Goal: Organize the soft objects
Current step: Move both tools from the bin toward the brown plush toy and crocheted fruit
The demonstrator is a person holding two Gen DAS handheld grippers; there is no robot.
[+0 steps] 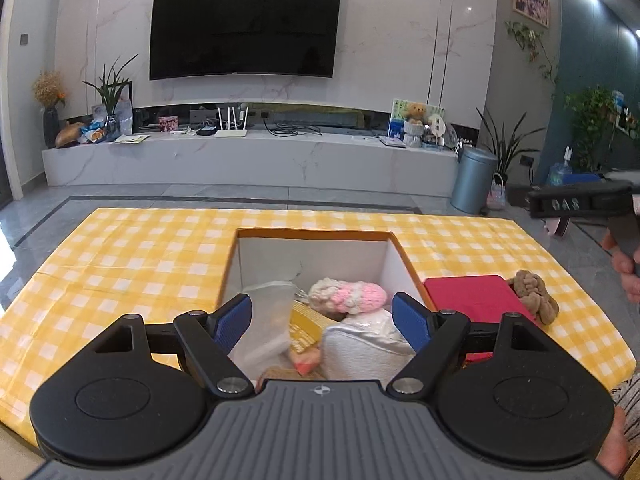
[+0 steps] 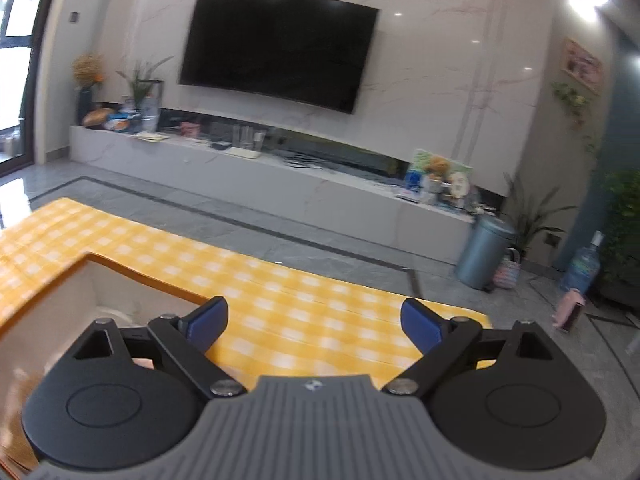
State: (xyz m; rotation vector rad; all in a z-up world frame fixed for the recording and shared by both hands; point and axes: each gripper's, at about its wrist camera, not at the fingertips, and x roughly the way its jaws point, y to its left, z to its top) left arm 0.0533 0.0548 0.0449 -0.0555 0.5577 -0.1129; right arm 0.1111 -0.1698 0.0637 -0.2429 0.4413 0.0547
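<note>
Left hand-held gripper (image 1: pixel 322 316) spread wide, empty, over box (image 1: pixel 312 235) holding pink-white knit item (image 1: pixel 347 295). Right hand-held gripper (image 2: pixel 315 322) wide apart, empty, above counter (image 2: pixel 280 300).

Box (image 1: pixel 402 264): near wall hidden behind left gripper (image 1: pixel 322 322) body, 6 o'clock. Contents overlapped, items under pink knit toy (image 1: pixel 352 296) unidentifiable. Right-wrist view motion-blurred; box (image 2: pixel 52 280) cut off at 9 o'clock edge.
</note>
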